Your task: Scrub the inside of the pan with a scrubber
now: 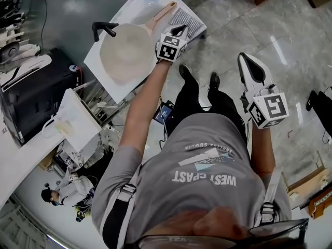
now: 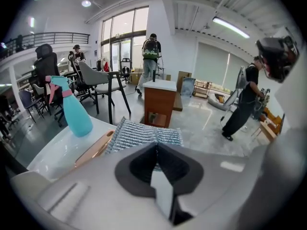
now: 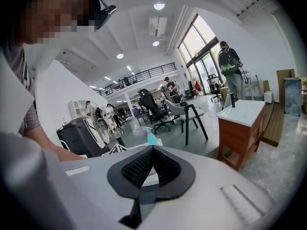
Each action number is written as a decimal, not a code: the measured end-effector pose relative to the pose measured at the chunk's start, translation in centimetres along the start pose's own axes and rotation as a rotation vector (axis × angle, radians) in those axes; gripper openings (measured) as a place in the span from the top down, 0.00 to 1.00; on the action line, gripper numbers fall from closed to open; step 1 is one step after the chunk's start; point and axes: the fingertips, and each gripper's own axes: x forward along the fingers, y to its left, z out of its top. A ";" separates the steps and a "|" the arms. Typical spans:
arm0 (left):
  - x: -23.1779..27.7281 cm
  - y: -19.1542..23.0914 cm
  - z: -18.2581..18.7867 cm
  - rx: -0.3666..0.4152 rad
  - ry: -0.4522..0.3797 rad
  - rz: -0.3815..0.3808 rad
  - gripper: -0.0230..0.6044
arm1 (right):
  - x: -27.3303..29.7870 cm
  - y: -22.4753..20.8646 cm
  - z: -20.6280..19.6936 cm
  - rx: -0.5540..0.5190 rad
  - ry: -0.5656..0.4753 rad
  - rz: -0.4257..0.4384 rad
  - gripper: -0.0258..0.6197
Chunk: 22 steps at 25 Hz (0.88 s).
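We note the left gripper (image 2: 156, 145) with jaws fully together, pinching the near edge of the grey striped scrubber (image 2: 141, 135), which tents up toward the tips at the right edge of the white table (image 1: 110, 84). The pan (image 1: 127, 51) sits upright mid-table, its wooden handle pointing toward the scrubber, with a teal spray bottle (image 2: 74, 110) near the far edge. We record the right gripper (image 3: 152, 148) closed on nothing, off the table, over the floor.

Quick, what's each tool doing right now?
Left tool: closed, pinching the near edge of the striped cloth.
Right tool: closed, holding nothing.
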 end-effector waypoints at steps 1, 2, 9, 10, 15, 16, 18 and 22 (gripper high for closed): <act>-0.7 0.5 0.1 -0.003 -0.010 0.007 0.96 | 0.4 0.5 0.2 -0.007 0.001 0.010 0.96; -1.4 1.0 0.2 -0.005 -0.022 0.016 0.96 | 0.8 0.9 0.4 -0.014 0.002 0.020 0.96; -7.5 5.8 -2.0 -0.033 -0.053 0.096 0.96 | 3.9 4.8 1.3 -0.060 0.013 0.092 0.96; -8.4 6.6 -2.5 -0.039 -0.054 0.111 0.95 | 4.4 5.3 1.4 -0.067 0.015 0.103 0.96; -12.1 10.7 -6.6 -0.075 -0.013 0.167 0.95 | 6.8 8.4 1.7 -0.095 0.033 0.157 0.96; -12.6 11.5 -7.5 -0.082 0.000 0.173 0.95 | 7.3 9.1 1.8 -0.100 0.037 0.165 0.96; -13.4 13.2 -9.3 -0.093 0.026 0.186 0.95 | 8.3 10.1 1.9 -0.110 0.044 0.181 0.96; -14.2 16.4 -12.9 -0.116 0.089 0.214 0.95 | 10.2 11.7 1.8 -0.124 0.058 0.199 0.96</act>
